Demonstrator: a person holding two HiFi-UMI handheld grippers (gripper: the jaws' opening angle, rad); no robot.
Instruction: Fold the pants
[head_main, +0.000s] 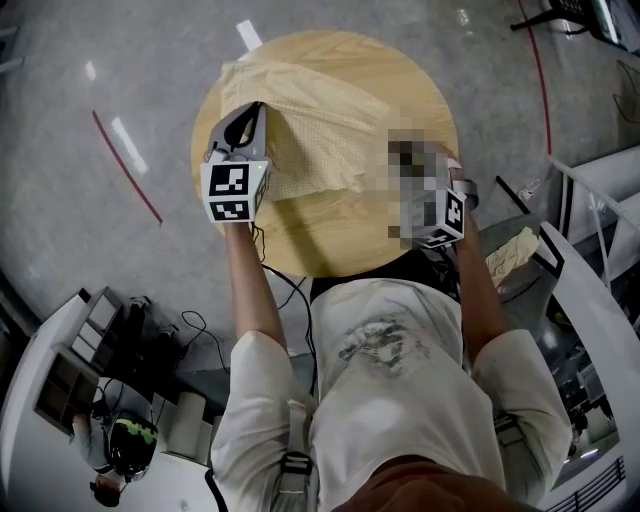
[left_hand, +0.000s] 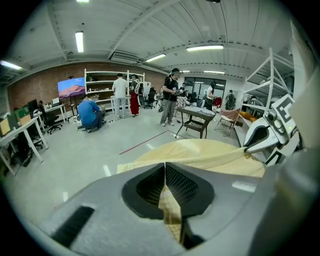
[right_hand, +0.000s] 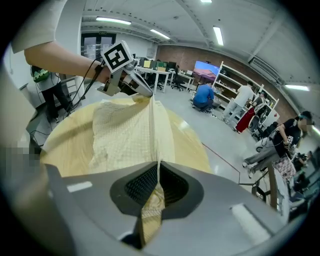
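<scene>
Pale yellow pants (head_main: 305, 125) lie on the round wooden counter (head_main: 345, 240), toward its far-left part, with one far corner over the rim. Left tool (left_hand: 165, 170) is clenched on fabric at the pants' left edge. Right tool (right_hand: 158, 167) is clenched on fabric at the right edge. Cloth runs in a raised ridge between the two.

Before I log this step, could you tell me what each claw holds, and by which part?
The pants: the left claw pinches their left edge, the right claw their right edge, with a fold pulled taut between them.
</scene>
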